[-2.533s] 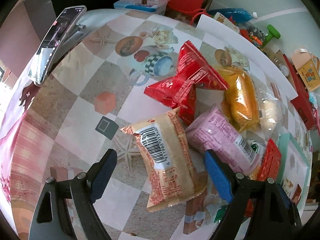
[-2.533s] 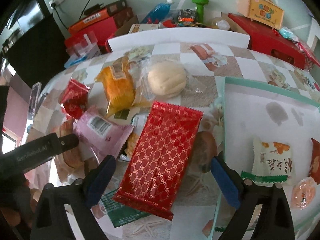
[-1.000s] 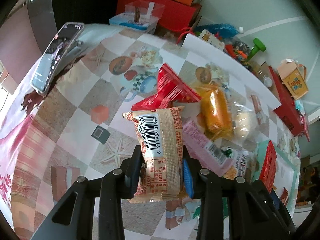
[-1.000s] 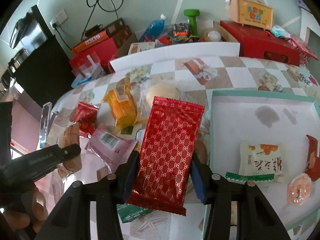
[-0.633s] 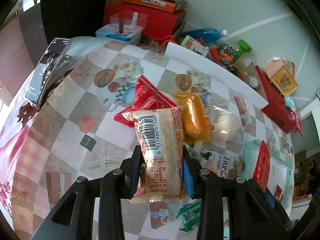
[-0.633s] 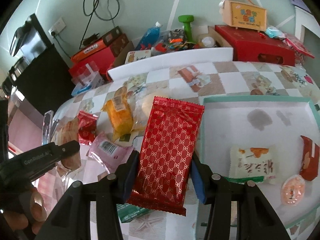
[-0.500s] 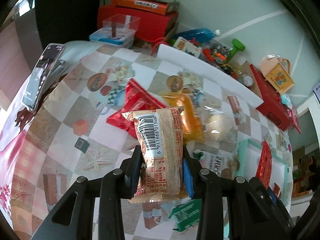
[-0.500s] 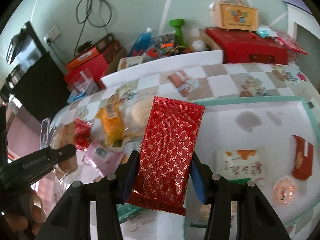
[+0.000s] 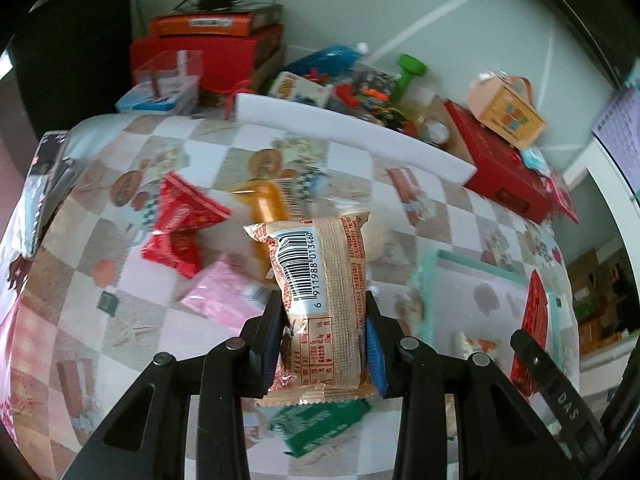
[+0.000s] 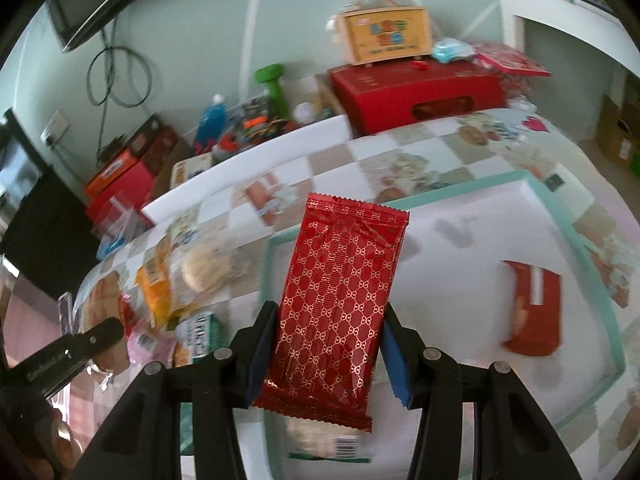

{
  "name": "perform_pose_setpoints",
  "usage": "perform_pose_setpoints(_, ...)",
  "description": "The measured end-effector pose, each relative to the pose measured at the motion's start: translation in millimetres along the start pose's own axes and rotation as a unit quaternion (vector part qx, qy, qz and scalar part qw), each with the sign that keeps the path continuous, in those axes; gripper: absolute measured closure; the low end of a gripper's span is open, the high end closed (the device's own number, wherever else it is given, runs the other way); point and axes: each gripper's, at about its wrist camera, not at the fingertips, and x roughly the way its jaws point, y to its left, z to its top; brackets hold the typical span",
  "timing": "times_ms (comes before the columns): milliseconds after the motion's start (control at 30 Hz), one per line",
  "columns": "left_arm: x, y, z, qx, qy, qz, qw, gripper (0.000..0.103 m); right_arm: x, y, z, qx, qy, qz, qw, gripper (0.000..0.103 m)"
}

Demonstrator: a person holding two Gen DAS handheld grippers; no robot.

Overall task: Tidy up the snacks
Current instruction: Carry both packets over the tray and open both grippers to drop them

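red packet (image 10: 340, 304) lengthwise upright, tan packet (image 9: 324, 296) likewise

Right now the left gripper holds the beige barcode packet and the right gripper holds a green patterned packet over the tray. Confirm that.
Not quite: the right gripper holds a red patterned packet, not green, as the right wrist view shows. The left gripper does hold the beige barcode packet, and the tray lies beneath.

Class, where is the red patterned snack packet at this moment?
In the right wrist view, the red patterned packet is clamped between the right gripper fingers, held above the near left corner of the mint-rimmed tray.
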Motion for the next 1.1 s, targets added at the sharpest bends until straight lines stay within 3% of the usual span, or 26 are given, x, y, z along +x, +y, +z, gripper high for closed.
perform_pose_setpoints(500, 32.1, -96.3, -15.2, 0.11, 0.043, -0.052, 0.9917, 0.065, -5.9, -84.5, 10.4, 0.097, -0.015, -0.042, 0.994, 0.051)
perform_pose_setpoints(833, 64.3, -142.0, -13.9, 0.156, 0.053, -0.06, 0.9846, 0.065, 14.4, -89.1, 8.4, 0.099, 0.003, -0.036, 0.994, 0.051)
perform_pose_setpoints(1100, 73.3, -148.9, -17.0, 0.159, 0.047, -0.086, 0.9824, 0.061, 19.3, -86.8, 9.0, 0.089, 0.009, -0.052, 0.995, 0.049)
